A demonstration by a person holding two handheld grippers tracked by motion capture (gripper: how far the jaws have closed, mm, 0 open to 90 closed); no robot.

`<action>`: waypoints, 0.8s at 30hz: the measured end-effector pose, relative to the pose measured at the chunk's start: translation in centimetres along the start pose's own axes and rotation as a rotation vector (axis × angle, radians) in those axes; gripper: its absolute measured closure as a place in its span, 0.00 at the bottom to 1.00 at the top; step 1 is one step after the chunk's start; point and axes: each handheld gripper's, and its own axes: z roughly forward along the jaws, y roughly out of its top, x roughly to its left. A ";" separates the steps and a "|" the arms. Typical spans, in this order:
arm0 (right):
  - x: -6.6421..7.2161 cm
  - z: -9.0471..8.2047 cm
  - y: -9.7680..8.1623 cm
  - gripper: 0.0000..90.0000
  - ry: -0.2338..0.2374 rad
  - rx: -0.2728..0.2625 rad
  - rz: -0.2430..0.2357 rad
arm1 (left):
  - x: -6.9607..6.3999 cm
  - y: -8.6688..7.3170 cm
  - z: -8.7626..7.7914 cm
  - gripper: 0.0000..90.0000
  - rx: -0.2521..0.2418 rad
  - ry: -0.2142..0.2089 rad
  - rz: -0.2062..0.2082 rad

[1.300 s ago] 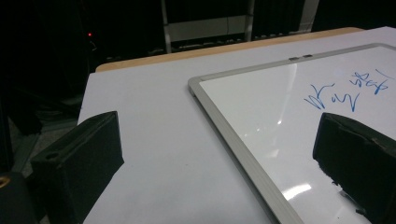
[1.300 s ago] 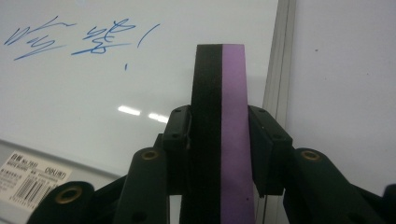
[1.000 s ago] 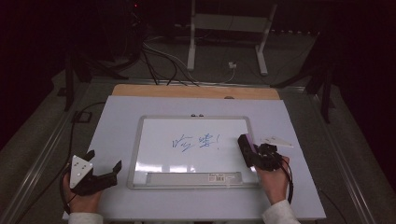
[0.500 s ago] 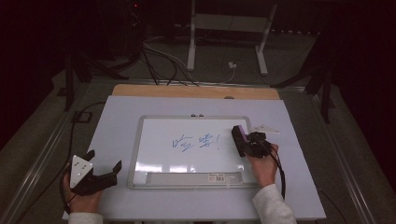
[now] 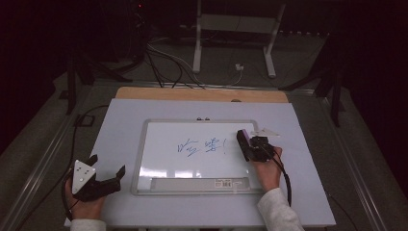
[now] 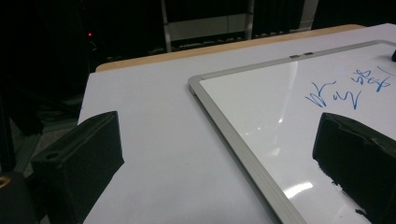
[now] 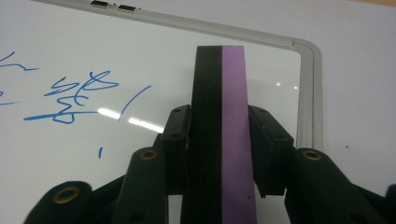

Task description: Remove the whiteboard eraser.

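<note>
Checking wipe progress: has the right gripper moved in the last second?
Yes. The right gripper moved left, toward the blue writing on the whiteboard.

Glossy white whiteboard point(image 5: 192, 144), smooth, showing glare streaks; brushed silver metal-look frame point(image 6: 233, 135). Matt pale sheet covering the table point(image 5: 120, 125); bare light wood strip point(image 5: 202, 94) at far edge. Black-and-purple foam-like eraser block point(image 7: 223, 135), matt. Matt black plastic-look jaws.

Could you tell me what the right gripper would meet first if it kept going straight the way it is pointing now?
Probably the whiteboard's far frame: the right gripper, shut on the eraser, points across bare board just right of the blue writing. Height above the board is unclear.
</note>
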 end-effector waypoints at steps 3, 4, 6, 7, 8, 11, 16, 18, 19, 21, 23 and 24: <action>0.0 0.0 0.0 0.60 0.020 -0.005 0.007 | 0.0 0.0 0.0 0.03 0.000 0.001 0.002; 0.1 -0.1 0.0 0.58 0.025 -0.013 0.004 | 0.0 0.0 0.0 0.03 0.000 0.001 0.002; 0.2 -0.2 0.0 0.58 0.024 -0.017 0.001 | 0.0 0.0 0.0 0.03 0.000 0.001 0.001; 0.3 -0.2 0.1 0.61 0.010 -0.016 -0.010 | 0.0 0.0 0.0 0.03 0.000 0.001 0.001; 0.3 -0.2 0.0 0.64 0.004 -0.017 -0.015 | 0.0 0.0 0.0 0.03 0.001 0.001 0.002; 0.4 -0.3 0.0 0.69 -0.020 -0.020 -0.030 | 0.0 0.0 0.0 0.03 0.000 0.001 0.002; 1.3 -0.3 -0.2 0.70 -0.061 -0.035 -0.099 | 0.0 0.0 0.0 0.03 0.002 0.002 0.003; 1.8 -0.3 -0.1 0.70 -0.053 -0.040 -0.128 | 0.0 0.0 0.0 0.03 0.002 0.003 0.004; 2.0 -0.3 -0.1 0.70 -0.044 -0.041 -0.131 | 0.0 0.0 0.0 0.03 0.002 0.002 0.003; 2.3 -0.2 -0.1 0.66 -0.031 -0.041 -0.129 | -0.1 0.0 0.0 0.03 0.002 0.003 0.003; 2.4 -0.2 -0.1 0.64 -0.029 -0.040 -0.124 | 0.0 0.0 0.0 0.03 0.001 0.002 0.002; 2.6 -0.1 -0.1 0.62 -0.042 -0.037 -0.131 | 0.0 0.0 0.0 0.03 0.002 0.002 0.001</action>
